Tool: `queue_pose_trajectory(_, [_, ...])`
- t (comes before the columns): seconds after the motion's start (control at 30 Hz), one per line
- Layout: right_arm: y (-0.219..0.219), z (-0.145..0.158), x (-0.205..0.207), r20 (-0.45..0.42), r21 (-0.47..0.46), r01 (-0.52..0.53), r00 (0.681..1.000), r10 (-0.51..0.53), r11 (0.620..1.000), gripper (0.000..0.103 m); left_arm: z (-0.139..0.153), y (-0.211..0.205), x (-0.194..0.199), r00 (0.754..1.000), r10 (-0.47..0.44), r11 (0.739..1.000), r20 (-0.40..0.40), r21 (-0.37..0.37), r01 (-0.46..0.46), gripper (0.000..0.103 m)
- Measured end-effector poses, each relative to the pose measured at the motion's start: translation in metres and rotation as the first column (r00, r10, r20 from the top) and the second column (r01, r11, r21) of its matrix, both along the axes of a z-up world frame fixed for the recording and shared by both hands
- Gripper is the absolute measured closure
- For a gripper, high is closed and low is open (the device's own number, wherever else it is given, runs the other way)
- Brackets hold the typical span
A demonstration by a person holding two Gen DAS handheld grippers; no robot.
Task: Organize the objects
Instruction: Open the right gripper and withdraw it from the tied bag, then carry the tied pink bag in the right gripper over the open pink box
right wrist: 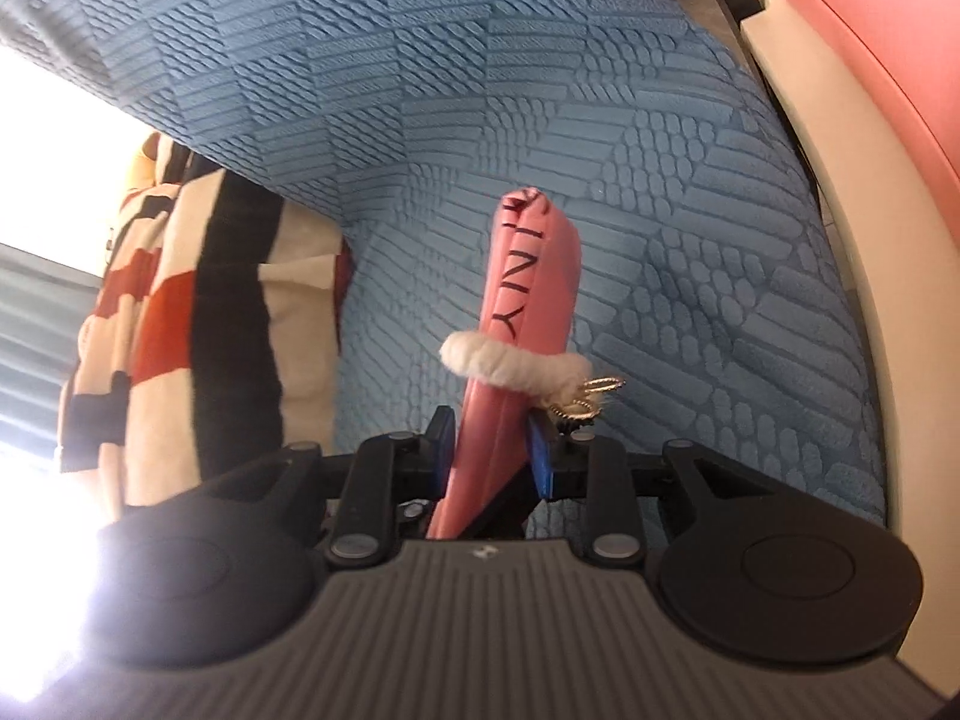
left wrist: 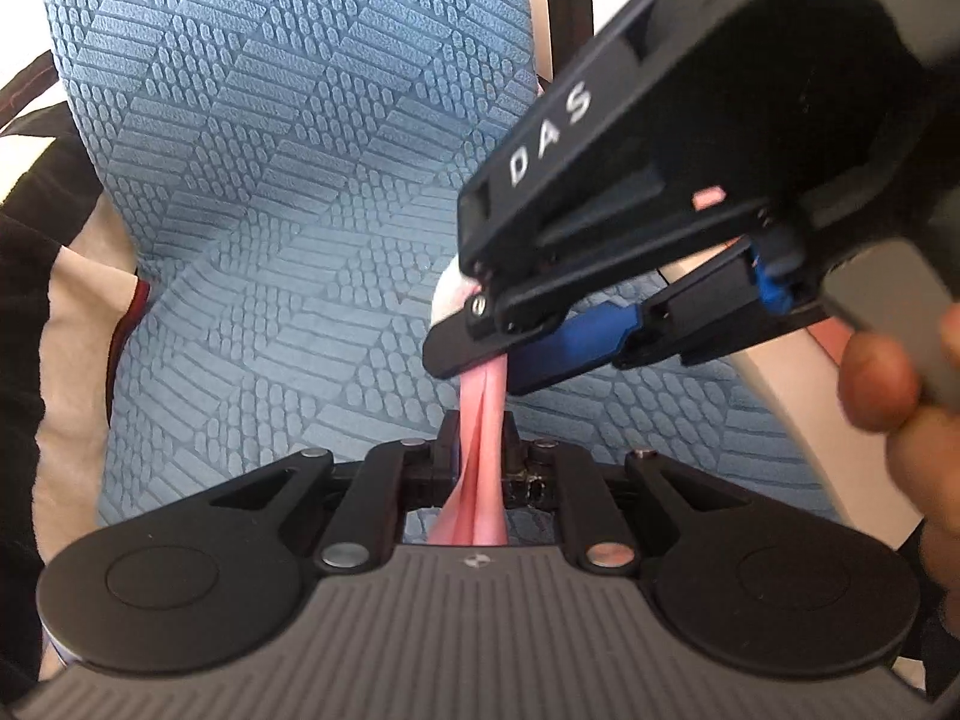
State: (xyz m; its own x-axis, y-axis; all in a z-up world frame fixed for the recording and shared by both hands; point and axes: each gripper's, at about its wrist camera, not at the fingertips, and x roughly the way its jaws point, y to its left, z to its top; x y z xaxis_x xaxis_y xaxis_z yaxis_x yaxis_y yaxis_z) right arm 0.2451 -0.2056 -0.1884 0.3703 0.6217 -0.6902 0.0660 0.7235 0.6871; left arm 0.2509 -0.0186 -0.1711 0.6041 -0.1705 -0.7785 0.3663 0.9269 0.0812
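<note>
Nearest to us, in the left wrist view, our left gripper (left wrist: 480,450) is clenched on a pink fabric item (left wrist: 480,396), whose folds run up between the fingers. Just beyond, our right gripper (left wrist: 489,336) crosses in from the right and pinches the same pink piece higher up, with a bit of white fluffy trim (left wrist: 447,294) showing behind its tip. The cloth is stretched taut between the two grips, held in the air above the seat of a blue textured chair (left wrist: 252,192).

From the right wrist view, our right gripper (right wrist: 489,450) grasps the pink fabric item (right wrist: 531,276) near its lower part; it stands up past the blue pads, with dark lettering down its side that we can only partly read, the white fluffy trim (right wrist: 516,363) banded around it and a small gold charm (right wrist: 591,399) hanging at the right. Farther off, a striped cloth (right wrist: 198,324) in cream, black and red lies at the left edge of the chair, against its backrest (right wrist: 420,60).

We judge the task to be midway for this item: it is lifted and held by both grippers, seemingly being folded or straightened, but not yet set down anywhere. Where it belongs we cannot tell, and the striped cloth also looks unsorted
</note>
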Motion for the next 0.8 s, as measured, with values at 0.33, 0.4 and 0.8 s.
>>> queue_pose_trajectory(0.33, [-0.003,-0.002,-0.003,0.004,-0.069,0.013,1.000,-0.012,0.998,0.090,0.015,0.004,-0.012,1.000,-0.014,0.996,-0.017,-0.093,0.012,0.070])
queue_pose_trajectory(0.4, [-0.004,-0.002,-0.004,0.010,-0.075,0.014,1.000,-0.013,0.997,0.091,0.019,0.007,-0.015,1.000,-0.009,0.992,-0.028,-0.127,0.006,0.070])
queue_pose_trajectory(0.8, [-0.012,0.013,-0.009,0.085,-0.129,0.036,0.996,-0.025,0.991,0.092,0.034,0.049,-0.010,0.988,0.127,0.955,-0.093,-0.259,-0.147,0.068])
